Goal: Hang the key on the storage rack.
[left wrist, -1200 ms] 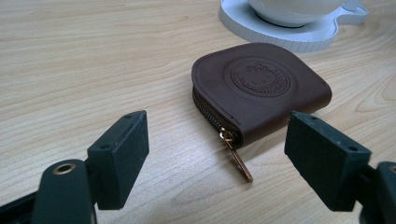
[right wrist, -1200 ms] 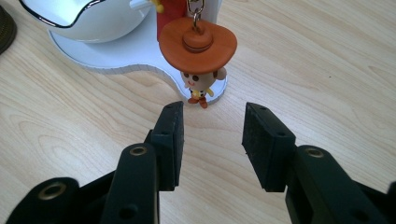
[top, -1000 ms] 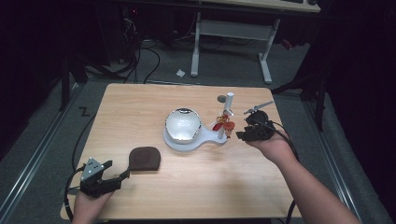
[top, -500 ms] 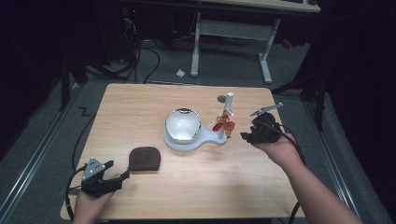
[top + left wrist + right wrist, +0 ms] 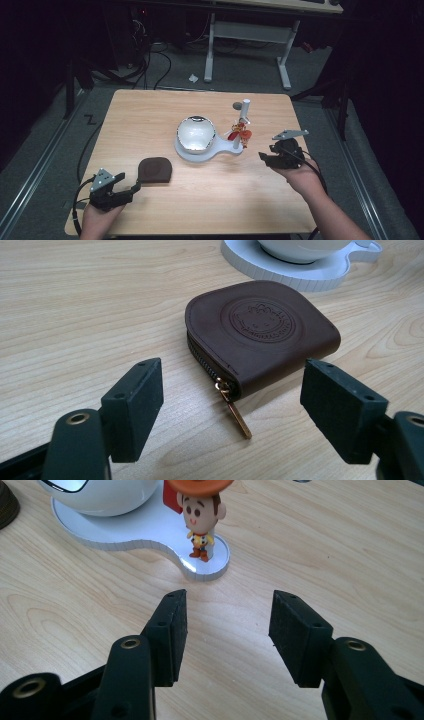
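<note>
A brown leather zip pouch [image 5: 155, 170] lies flat on the wooden table [image 5: 150, 115], left of centre. My left gripper [image 5: 129, 183] rests just short of it, open. In the left gripper view the pouch [image 5: 260, 335] sits beyond the wide jaws [image 5: 235, 390], its brass zipper pull [image 5: 235, 412] pointing toward me. A small cowboy figure [image 5: 240, 134] hangs at the post of a white stand [image 5: 200, 151]. My right gripper [image 5: 263, 158] hovers to the right of it. Its jaws [image 5: 230, 607] have just been opening and hold nothing, and the figure [image 5: 200, 520] stands ahead of them.
A shiny white dome [image 5: 196, 132] sits on the stand's round base. A small grey disc [image 5: 236, 106] lies on the table behind the post. Dark floor with cables and a desk frame [image 5: 245, 35] lies beyond the far edge.
My right gripper has pulled back from the figure toward the near right, and its jaws have spread apart. The left gripper and the pouch have stayed put.
</note>
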A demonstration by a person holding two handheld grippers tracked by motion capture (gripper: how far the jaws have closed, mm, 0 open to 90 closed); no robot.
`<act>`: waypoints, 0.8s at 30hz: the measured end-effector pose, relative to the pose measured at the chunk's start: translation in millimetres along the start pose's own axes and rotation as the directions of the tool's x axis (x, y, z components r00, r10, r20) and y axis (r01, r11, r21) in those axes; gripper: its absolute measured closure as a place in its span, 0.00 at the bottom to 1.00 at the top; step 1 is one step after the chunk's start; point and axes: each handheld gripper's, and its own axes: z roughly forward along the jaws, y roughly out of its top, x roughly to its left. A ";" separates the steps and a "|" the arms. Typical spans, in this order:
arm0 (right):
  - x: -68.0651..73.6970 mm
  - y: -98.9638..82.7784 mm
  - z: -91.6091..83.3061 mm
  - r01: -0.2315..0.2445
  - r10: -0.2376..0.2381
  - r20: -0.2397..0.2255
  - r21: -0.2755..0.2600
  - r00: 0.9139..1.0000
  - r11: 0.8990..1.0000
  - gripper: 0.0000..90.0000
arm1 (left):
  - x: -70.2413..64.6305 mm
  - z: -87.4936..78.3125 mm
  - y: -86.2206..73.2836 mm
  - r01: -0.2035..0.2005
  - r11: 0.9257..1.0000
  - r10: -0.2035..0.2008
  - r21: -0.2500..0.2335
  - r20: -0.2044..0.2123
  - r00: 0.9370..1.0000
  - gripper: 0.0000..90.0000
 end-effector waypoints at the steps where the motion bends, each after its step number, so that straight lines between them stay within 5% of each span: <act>1: 0.2 -5.2 0.4 -0.005 0.005 -0.001 -0.013 1.000 1.000 0.55 | -0.3 0.5 0.0 0.002 1.000 -0.002 0.002 0.002 1.000 0.29; 11: 6.8 -65.4 19.0 -0.042 0.042 -0.008 -0.089 0.999 0.995 0.55 | -3.7 4.5 0.5 0.034 0.999 -0.034 0.008 0.014 0.999 0.31; 20: 16.5 -110.7 29.0 -0.096 0.098 0.001 -0.169 0.995 0.981 0.54 | -5.1 5.9 0.2 0.056 0.998 -0.056 0.013 -0.001 0.998 0.31; 24: 23.0 -137.7 21.6 -0.114 0.127 0.031 -0.261 0.991 0.959 0.57 | -4.9 6.3 0.0 0.070 0.997 -0.070 0.018 -0.020 0.997 0.31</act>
